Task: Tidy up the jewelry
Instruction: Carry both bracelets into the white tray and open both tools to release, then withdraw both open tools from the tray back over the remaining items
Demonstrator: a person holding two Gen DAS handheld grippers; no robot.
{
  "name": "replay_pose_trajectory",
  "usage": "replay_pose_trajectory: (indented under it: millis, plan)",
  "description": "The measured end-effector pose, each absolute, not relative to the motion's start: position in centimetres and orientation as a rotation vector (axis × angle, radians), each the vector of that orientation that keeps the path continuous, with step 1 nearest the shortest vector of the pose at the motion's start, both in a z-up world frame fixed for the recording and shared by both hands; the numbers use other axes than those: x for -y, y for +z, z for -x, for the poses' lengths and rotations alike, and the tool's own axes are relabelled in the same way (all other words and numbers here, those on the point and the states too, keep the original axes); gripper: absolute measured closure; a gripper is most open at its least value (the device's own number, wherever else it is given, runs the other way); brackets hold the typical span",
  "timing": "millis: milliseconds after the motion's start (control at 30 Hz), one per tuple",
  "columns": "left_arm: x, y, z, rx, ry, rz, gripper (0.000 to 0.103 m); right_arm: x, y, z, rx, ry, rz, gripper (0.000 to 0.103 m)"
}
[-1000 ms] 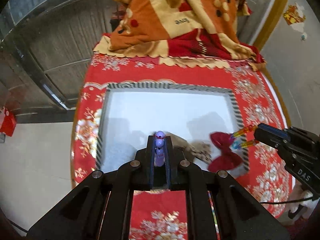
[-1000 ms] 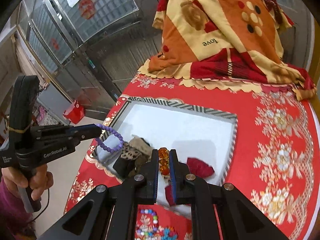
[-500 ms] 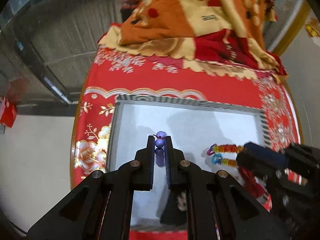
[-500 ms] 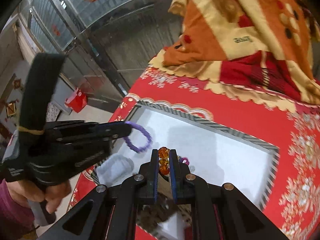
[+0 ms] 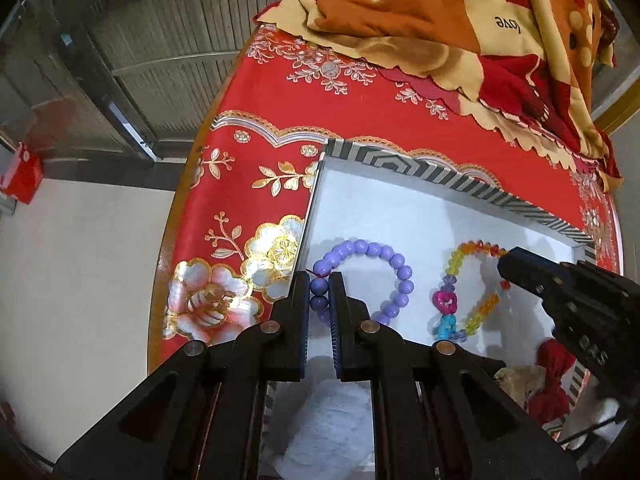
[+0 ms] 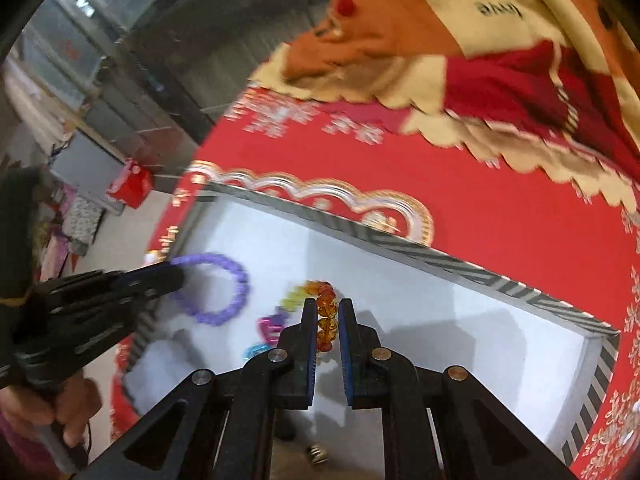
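The left gripper (image 5: 319, 280) pinches a purple bead bracelet (image 5: 384, 264); beside it, the right gripper (image 6: 325, 307) pinches a multicoloured bead bracelet (image 6: 320, 300) over the white tray (image 6: 460, 292).

red bow (image 5: 550, 384): half hidden | right wrist view: motion-blurred

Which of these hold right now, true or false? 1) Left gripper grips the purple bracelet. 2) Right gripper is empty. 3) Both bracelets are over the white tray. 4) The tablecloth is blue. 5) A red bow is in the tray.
1) True: the left gripper is shut on the purple bracelet.
2) False: the right gripper is shut on the multicolour bracelet, pinching its amber beads.
3) True: both hang over the white tray.
4) False: the tablecloth is red with gold flowers.
5) True: a red bow lies at its near right corner.
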State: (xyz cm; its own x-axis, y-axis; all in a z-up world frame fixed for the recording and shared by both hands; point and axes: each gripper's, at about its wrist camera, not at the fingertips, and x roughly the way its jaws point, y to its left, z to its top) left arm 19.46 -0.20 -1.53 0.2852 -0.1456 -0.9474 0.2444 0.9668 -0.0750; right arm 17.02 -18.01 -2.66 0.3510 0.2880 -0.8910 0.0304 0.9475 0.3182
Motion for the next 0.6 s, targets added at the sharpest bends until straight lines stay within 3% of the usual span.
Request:
replay_pose_trajectory:
  millis: [133, 233, 367, 467, 600]
  plan:
    - [0.3, -1.6, -19.2, -1.246, -0.244, -0.093, 0.095, 18.0, -3.2, -17.2, -1.210, 0.179, -0.302, 0.090]
    - [0.3, -1.2, -18.7, -1.232, -0.231, -0.093, 0.091, 17.8, -2.5, -16.5, -1.191, 0.184, -0.295, 0.063]
    - [0.5, -0.7, -17.8, -1.245, -0.247, -0.080, 0.069, 18.2, -1.1, -15.0, -1.164, 0.182, -0.328, 0.063]
    - [0.8, 0.2, -16.7, -1.211, -0.235, -0.095, 0.061, 18.5, 0.5, -13.1, -1.133, 0.184, -0.330, 0.063]
    - [0.8, 1.6, -14.9, -1.189, -0.220, -0.079, 0.059, 18.6, 2.6, -10.1, -1.085, 0.165, -0.327, 0.063]
